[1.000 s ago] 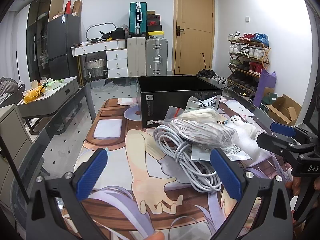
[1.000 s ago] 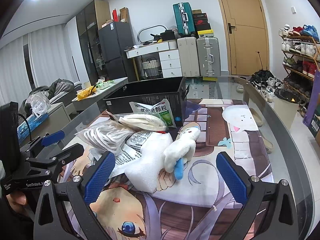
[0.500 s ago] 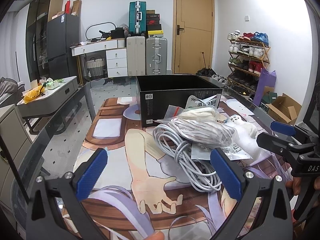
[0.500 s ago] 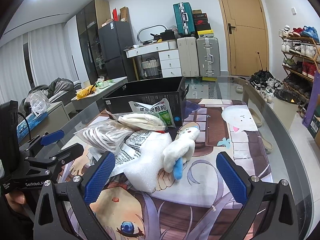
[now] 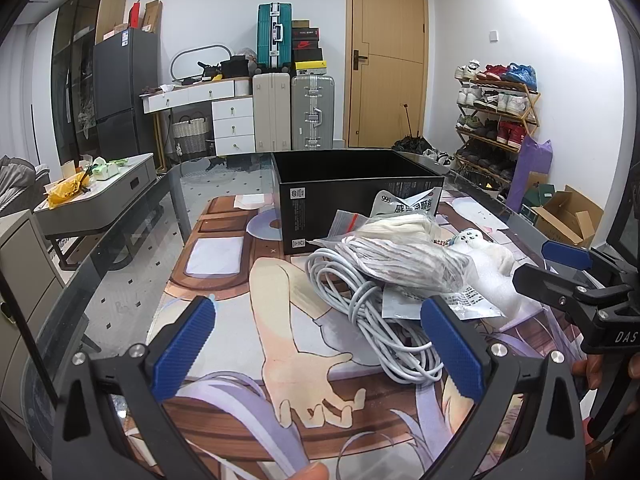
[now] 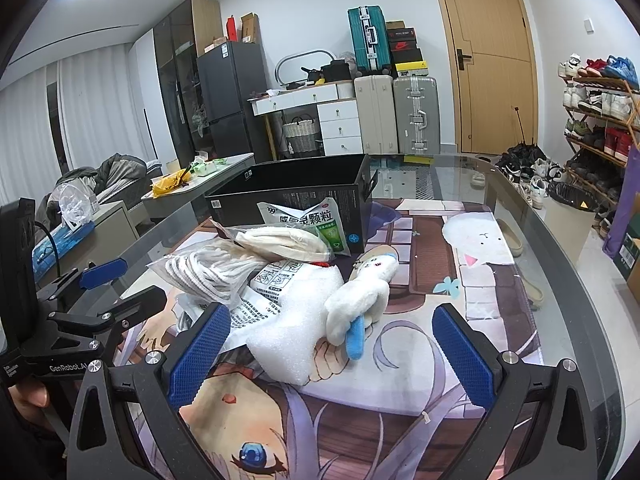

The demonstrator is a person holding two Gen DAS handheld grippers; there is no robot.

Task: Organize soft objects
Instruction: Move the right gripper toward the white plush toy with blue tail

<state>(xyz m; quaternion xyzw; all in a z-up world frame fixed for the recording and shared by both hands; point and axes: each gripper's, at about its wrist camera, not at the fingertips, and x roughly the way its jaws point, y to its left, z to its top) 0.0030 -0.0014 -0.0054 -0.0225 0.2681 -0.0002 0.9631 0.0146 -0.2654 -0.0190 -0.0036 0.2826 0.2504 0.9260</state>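
A heap of soft things lies on the printed mat in front of an open black box [image 5: 352,196] [image 6: 296,200]. It holds a coiled grey cable [image 5: 380,320], a bagged white-grey cloth bundle [image 5: 404,260] [image 6: 212,268], a cream cloth in a bag [image 6: 280,242], a green-white medicine pouch [image 6: 316,220], white foam [image 6: 304,320] and a small white plush toy with a blue tail [image 6: 364,300]. My left gripper [image 5: 320,344] is open and empty, just short of the cable. My right gripper [image 6: 332,352] is open and empty, with the foam and plush between its fingers' line.
The glass table's curved edge [image 6: 560,264] runs along the right, and its left edge [image 5: 132,232] borders a low grey table. Each gripper shows in the other's view: the right one [image 5: 580,280], the left one [image 6: 100,292]. Suitcases, a shoe rack and a door stand behind.
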